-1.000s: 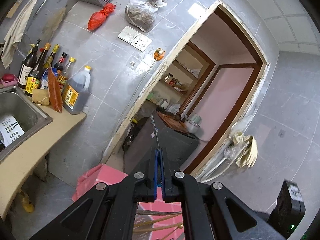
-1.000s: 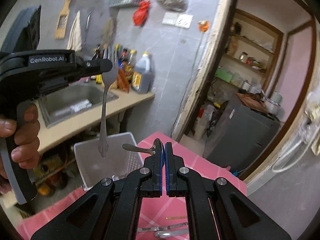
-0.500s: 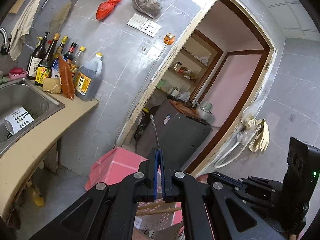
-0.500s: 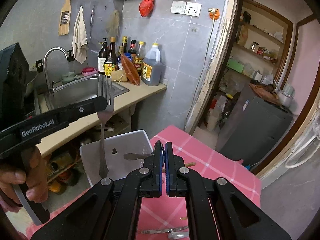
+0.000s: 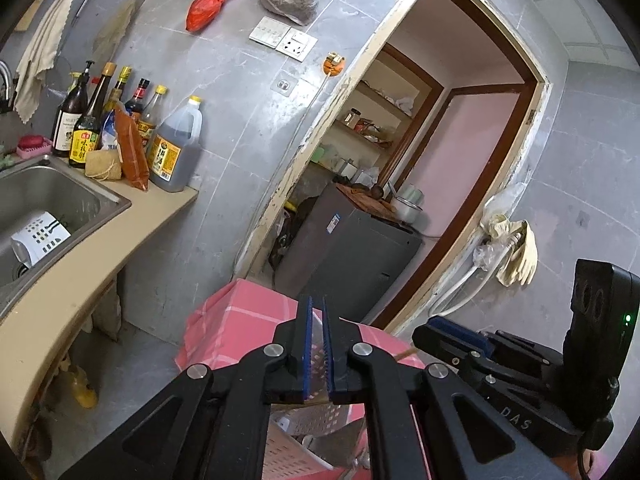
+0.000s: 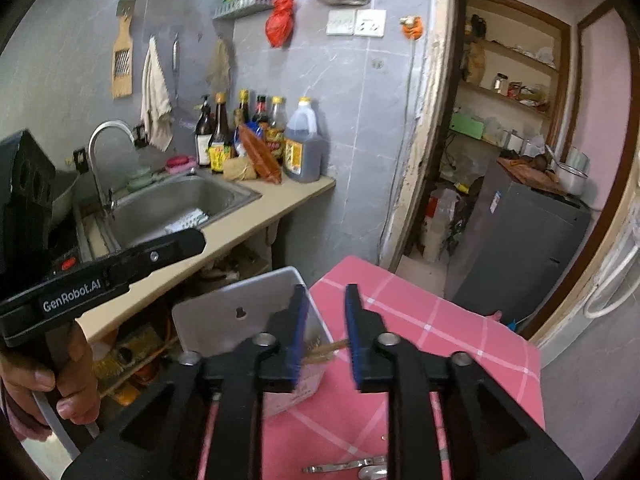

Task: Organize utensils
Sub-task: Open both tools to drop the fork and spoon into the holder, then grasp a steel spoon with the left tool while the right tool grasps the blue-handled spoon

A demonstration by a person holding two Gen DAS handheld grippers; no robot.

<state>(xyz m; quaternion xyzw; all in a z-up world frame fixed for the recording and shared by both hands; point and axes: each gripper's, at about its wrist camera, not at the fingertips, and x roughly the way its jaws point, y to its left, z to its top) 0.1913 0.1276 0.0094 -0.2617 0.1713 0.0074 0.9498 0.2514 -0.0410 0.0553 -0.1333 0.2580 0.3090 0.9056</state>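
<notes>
My left gripper is slightly open and empty, held above a perforated white utensil basket on the pink checked table. My right gripper is open and empty, just right of the same basket. Wooden chopsticks poke out of the basket between my right fingers. Metal cutlery lies on the tablecloth low in the right wrist view. The left gripper body shows at the left there.
A counter with a steel sink and several sauce bottles runs along the left wall. A doorway with a dark cabinet lies behind the table. The table's far edge drops to the floor.
Both grippers have opened. The fork that hung from my left gripper and the utensil in my right gripper are gone from the fingers. The left gripper has dropped lower over the basket.
</notes>
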